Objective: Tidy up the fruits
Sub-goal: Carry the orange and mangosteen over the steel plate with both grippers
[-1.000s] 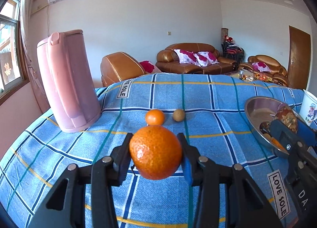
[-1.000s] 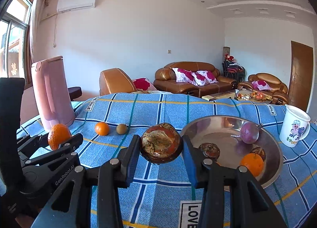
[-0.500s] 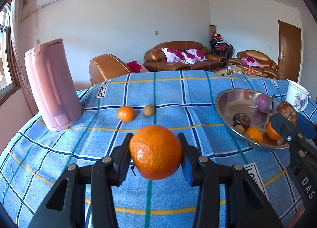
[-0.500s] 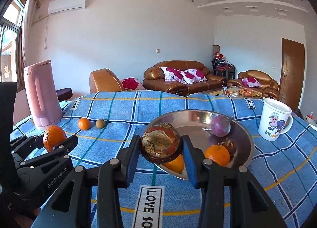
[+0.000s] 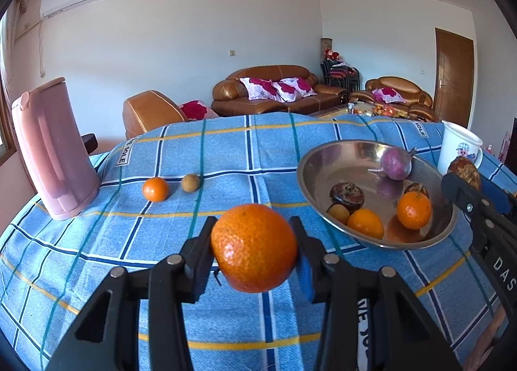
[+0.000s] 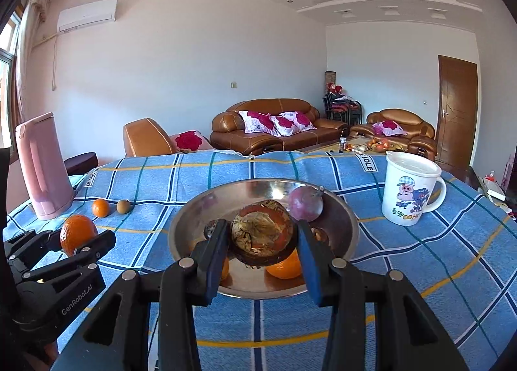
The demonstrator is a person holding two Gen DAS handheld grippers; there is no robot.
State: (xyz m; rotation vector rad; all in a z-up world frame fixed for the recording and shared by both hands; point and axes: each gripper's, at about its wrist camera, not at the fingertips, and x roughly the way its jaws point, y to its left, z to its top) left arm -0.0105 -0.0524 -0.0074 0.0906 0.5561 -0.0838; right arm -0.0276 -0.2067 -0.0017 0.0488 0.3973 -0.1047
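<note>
My left gripper (image 5: 253,251) is shut on a large orange (image 5: 253,246), held above the blue checked cloth, left of the steel bowl (image 5: 315,158). My right gripper (image 6: 261,238) is shut on a mottled brown passion fruit (image 6: 261,233), held over the bowl's near rim (image 6: 258,292). In the bowl lie a purple fruit (image 5: 395,162), two small oranges (image 5: 413,209), a dark brown fruit (image 5: 346,196) and a small tan one (image 5: 338,212). A small orange (image 5: 155,189) and a brown kiwi-like fruit (image 5: 190,182) lie on the cloth to the left. The left gripper (image 6: 77,237) shows at the right wrist view's left edge.
A pink kettle (image 5: 51,148) stands at the table's far left. A white cartoon mug (image 6: 410,188) stands right of the bowl. Brown leather sofas (image 6: 274,127) and a wooden door (image 6: 457,116) lie beyond the table.
Both grippers have travelled to the right across the table with their fruit. The bowl has come in front of the right gripper and closer to the left one.
</note>
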